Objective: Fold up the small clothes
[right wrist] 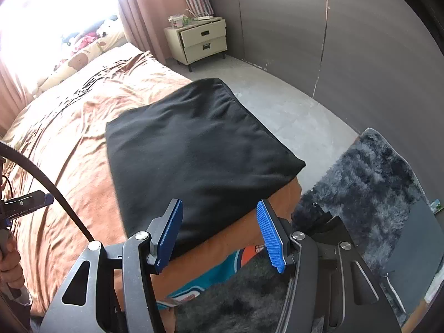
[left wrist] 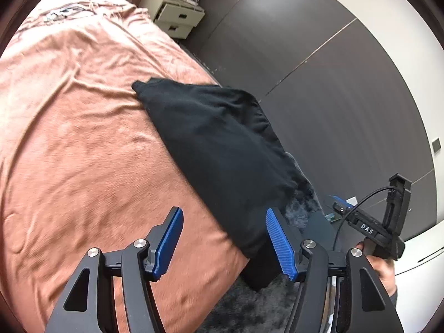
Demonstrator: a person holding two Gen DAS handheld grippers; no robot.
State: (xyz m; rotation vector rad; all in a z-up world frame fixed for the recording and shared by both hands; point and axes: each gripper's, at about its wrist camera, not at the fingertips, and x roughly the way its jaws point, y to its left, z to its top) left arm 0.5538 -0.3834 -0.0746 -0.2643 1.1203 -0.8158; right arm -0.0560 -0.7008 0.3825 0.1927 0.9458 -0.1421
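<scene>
Black fabric, a folded garment [right wrist: 194, 149], lies as a neat rectangle at the near right corner of the bed [left wrist: 69, 138], on the rust-brown bedspread, its right edge at the bed's edge and, in the left wrist view, a corner seeming to hang over the side above the grey shaggy rug [right wrist: 374, 172].

Both tongs stand clear of it. The left tongs [left wrist: 224, 244] are parted about halfway with nothing between the blue ribbed pads; the right tongs [right wrist: 220, 236] are likewise roughly half open and empty. In each view the garment sits just beyond the fingertips, not touched.

Judging by the tidy shape, this piece looks finished, or has at most 1 fold left. The next move likely calls either for pinching 2 corners of the near edge to double it over once more, or for turning to another garment; none is clearly in view, though bright clutter lies far off by the window.

Readable writing is scant: white letters "DAS" on the right tongs' body [left wrist: 366, 229] as seen from the left wrist camera. A teal and orange print [right wrist: 211, 274] shows below the bedspread edge, with no legible words.
</scene>
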